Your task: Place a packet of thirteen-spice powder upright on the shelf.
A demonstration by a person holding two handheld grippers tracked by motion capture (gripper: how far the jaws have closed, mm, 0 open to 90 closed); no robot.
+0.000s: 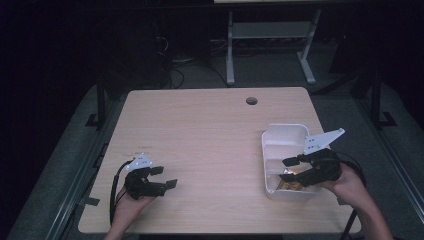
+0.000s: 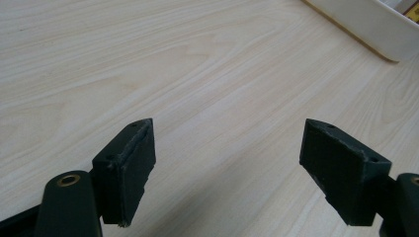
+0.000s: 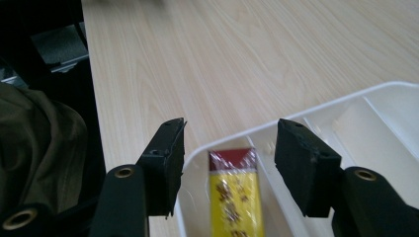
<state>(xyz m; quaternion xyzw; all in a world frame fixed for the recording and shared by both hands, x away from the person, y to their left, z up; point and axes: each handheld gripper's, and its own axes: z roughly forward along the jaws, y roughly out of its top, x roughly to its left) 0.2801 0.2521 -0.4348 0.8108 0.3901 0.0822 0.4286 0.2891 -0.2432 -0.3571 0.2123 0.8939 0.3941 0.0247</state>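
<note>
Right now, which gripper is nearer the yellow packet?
Right. The right gripper hangs open just above the yellow packet in the white tray; the left gripper rests far across the table.

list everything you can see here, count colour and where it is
table: 1, light wood, centre of the high view, with a round cable hole near its far edge
tray: 1, white, divided into compartments, on the table's right side
packet: 1, yellow with a dark red end, lying in the tray's near compartment, between the right gripper's jaws but not pressed by them
frame: 1, pale grey metal, on the floor beyond the table
left gripper: 1, black, open over bare table at near left
right gripper: 1, black, open above the packet
hands: 2, left hand and right hand, at the near edge
</note>
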